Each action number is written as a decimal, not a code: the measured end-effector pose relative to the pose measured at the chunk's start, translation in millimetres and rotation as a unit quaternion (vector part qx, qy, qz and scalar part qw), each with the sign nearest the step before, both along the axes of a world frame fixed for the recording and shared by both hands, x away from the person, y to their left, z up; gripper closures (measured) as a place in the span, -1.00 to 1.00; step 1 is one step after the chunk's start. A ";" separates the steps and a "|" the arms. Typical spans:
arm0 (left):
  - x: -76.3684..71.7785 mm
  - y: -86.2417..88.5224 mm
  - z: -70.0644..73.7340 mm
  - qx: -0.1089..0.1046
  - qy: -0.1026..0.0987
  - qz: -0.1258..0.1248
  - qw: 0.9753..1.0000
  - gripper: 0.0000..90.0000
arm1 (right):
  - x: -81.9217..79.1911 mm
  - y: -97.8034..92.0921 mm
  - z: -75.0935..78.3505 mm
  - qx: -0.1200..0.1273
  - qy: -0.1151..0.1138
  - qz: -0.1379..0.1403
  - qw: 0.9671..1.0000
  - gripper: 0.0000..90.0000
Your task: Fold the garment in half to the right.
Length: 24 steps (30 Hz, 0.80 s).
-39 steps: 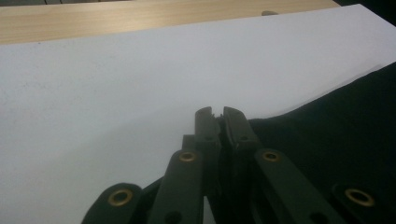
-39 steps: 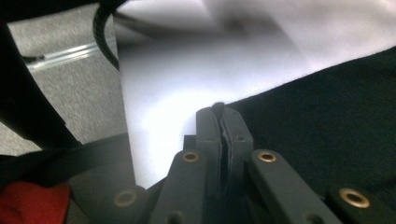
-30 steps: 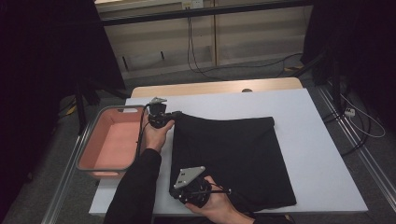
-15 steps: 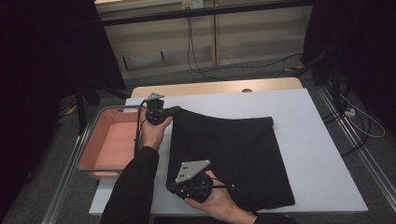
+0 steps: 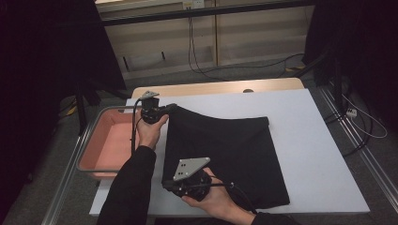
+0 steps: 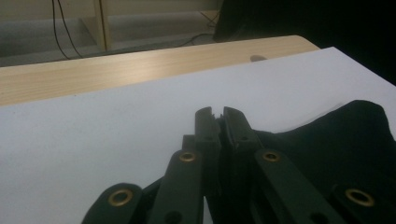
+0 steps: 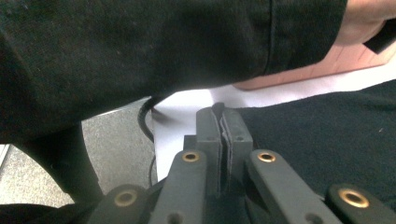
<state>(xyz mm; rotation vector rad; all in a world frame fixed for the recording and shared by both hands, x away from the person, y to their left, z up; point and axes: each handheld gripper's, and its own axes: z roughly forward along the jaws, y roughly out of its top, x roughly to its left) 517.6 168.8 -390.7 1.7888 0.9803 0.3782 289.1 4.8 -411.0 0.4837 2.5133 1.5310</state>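
The left claw [image 5: 165, 110] was clenched on the far left corner of the black cloth [image 5: 225, 154]. In the left gripper view its jaws stood pressed almost together, a thin slit between the tips, with dark fabric bunched against their right side [image 6: 327, 140]. The corner was lifted a little off the surface [image 5: 305, 122], so the cloth's far edge rose toward the claw.

The right claw [image 5: 168, 183] was clenched at the near left corner of the cloth. In the right gripper view its jaws were closed flat against each other, and a thin light edge showed in the seam between them; the cloth [image 7: 327, 140] lay just to their right. Whether fabric was truly pinched there could not be told for sure, but the jaws sat at the cloth's edge.

The cloth lay spread on the white surface, roughly square, its left edge running from near to far between the two claws. Its right part lay flat.

A pink tray [image 5: 108, 145] stood just left of the surface, beside the left hand [image 5: 150, 133]. Its floor looked bare. A black sleeve [image 7: 140, 51] crossed above the right claw in the right gripper view.
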 end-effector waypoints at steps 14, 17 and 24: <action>-3.5 9.5 15.1 -0.013 -0.011 0.008 1.000 0.90 | 1.0 5.1 13.0 0.017 -0.013 0.006 1.000 0.94; -4.2 13.4 18.5 -0.015 -0.013 0.010 1.000 0.90 | 1.5 7.3 17.3 0.022 -0.017 0.009 1.000 0.94; -6.7 24.6 25.6 -0.018 -0.015 0.017 1.000 0.90 | 4.8 15.0 21.3 0.022 -0.022 0.013 0.999 0.94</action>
